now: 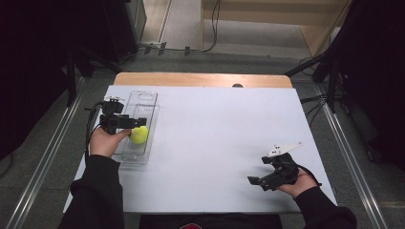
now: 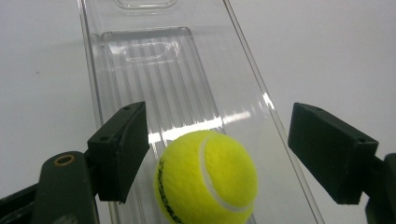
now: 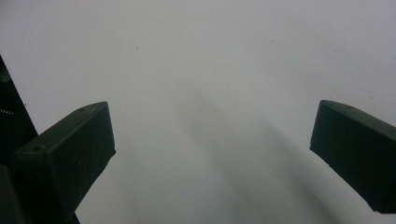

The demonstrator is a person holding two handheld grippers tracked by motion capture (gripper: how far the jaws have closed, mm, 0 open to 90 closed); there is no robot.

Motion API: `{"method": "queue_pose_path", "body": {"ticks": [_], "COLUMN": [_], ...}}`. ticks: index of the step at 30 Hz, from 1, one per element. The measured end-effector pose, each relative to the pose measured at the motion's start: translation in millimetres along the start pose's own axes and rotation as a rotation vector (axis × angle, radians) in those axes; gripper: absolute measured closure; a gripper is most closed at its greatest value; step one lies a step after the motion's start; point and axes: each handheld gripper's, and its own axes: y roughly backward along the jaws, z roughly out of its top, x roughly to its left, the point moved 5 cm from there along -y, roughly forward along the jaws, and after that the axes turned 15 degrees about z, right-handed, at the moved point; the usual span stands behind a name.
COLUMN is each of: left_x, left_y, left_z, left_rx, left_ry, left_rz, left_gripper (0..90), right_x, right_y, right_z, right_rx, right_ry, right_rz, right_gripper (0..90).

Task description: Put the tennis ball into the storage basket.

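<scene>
Tennis ball (image 2: 206, 177) in clear tray (image 2: 140, 60), between wide-open left gripper (image 2: 217, 154) jaws, untouched.

The table (image 1: 215, 138) has a white top, and a strip of bare wood shows along its far edge. A clear plastic tray (image 1: 143, 102) lies directly on the white top, and it runs from between the left gripper's (image 2: 217, 144) jaws forward, away from them. Between and ahead of the right gripper's (image 3: 212, 140) jaws there is bare white table surface with faint shadows.
</scene>
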Motion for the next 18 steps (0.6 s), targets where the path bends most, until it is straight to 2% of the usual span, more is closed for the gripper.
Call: {"method": "queue_pose_path", "body": {"ticks": [7,14,18], "left_x": [-4.2,-8.5,-12.9], "left_y": [10.4,19.8,24.7], "left_z": [5.6,10.7,13.3], "left_rx": [-0.015,-0.045,-0.049], "left_ry": [-0.018,-0.015,-0.030], "left_rz": [-0.013,-0.033,-0.041], "left_gripper": [20.9,21.0,21.1], "right_x": [0.1,0.1,-0.2], "right_y": [0.1,0.1,0.1], "right_z": [0.0,0.0,0.1], "right_rx": [-0.001,-0.002,-0.002], "right_ry": [0.001,0.000,0.001], "right_rz": [-0.001,0.000,0.001], "right_gripper": [0.0,0.0,0.0]}}
